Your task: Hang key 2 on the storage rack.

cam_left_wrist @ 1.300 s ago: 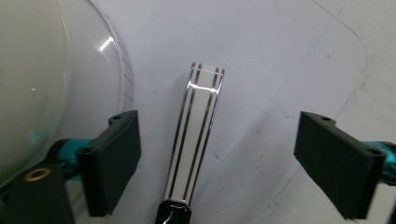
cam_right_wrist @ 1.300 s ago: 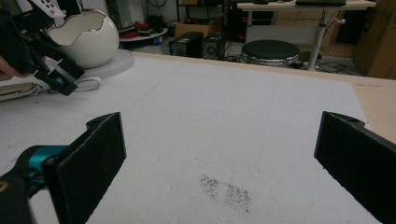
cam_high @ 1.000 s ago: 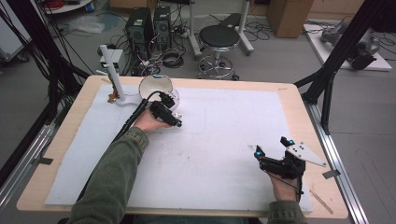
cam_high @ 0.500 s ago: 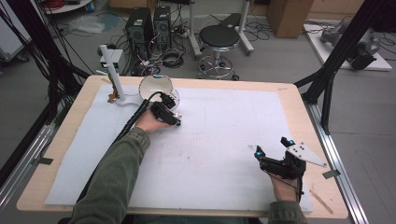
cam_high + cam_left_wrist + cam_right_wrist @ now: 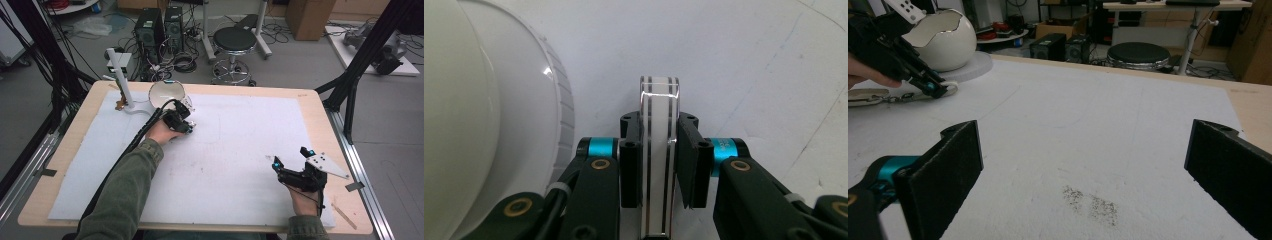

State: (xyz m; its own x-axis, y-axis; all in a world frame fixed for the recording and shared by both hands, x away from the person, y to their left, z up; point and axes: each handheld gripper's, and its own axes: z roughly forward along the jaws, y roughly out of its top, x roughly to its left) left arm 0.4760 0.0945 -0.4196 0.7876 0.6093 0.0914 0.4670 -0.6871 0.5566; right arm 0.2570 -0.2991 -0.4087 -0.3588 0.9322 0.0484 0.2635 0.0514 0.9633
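Left gripper (image 5: 659,165) pinches an upright clear plate (image 5: 659,150) edge-on just beside the egg-shaped bowl (image 5: 166,94) near the bench's far-left corner; right gripper (image 5: 1088,165) spread, well apart.

The high view looks forward and down from above the person's side onto the whole table (image 5: 65,150), far enough off to take in the floor and a stool (image 5: 235,40) at 12 o'clock beyond it. The left gripper view sits very close, looking along its jaws at a clear banded piece (image 5: 659,150) beside a white dome (image 5: 474,125). The right gripper view looks low across the white sheet (image 5: 1088,130) toward the far edge, sharing with the high view the left gripper (image 5: 930,85), the white egg-shaped shell (image 5: 945,37) at 10 o'clock and the stool.
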